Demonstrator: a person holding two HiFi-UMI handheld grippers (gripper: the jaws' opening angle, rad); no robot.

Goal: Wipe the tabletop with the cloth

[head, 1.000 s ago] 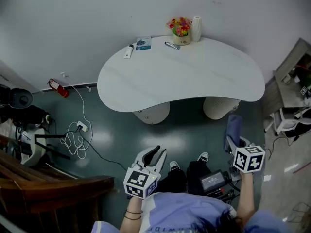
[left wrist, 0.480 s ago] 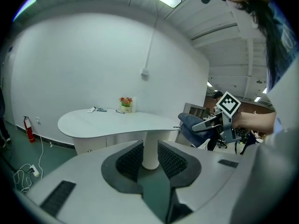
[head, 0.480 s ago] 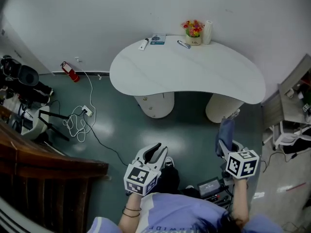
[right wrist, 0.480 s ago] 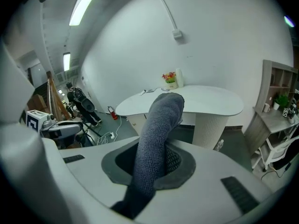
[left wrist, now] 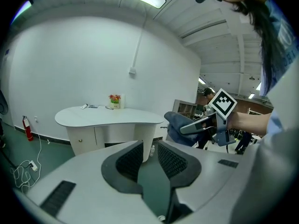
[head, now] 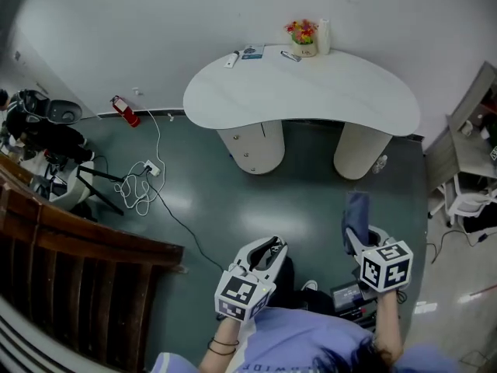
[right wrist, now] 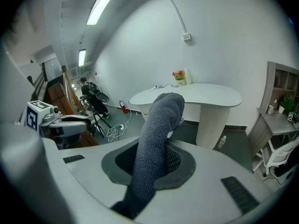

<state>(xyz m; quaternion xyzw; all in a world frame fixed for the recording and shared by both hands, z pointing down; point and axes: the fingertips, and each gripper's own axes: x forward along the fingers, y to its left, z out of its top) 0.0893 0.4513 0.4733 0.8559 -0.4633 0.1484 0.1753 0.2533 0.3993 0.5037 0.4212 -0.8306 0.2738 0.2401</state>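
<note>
- Cloth (right wrist: 159, 120): a dark blue-grey knitted cloth, pinched in the right gripper (head: 362, 238). Its jaws are closed on the lower part, and the free end stands up and flops forward past the tips.
- It is nowhere near its work yet. The white kidney-shaped tabletop (head: 311, 92) lies well apart from both grippers, across open green floor.
- The step in hand looks like carrying the cloth to the table. To do it well, keep the pinch firm, walk up to the near curved edge and lay the loose end flat on the surface before any sweeping, so that cloth rather than jaw meets the top.
- The left gripper (head: 268, 249) has its jaws only narrowly apart with nothing between them, so it is free to steady or shift things.
- Strokes are probably best kept on the bare front and middle, then eased round the things at the back edge: a booklet (head: 251, 52), a pen-like item (head: 291, 56) and a white roll (head: 324, 36).
- One container shows, a small pot (head: 303, 50) beside the roll, holding bright flowers (head: 301, 31). It may tip easily if nudged.
</note>
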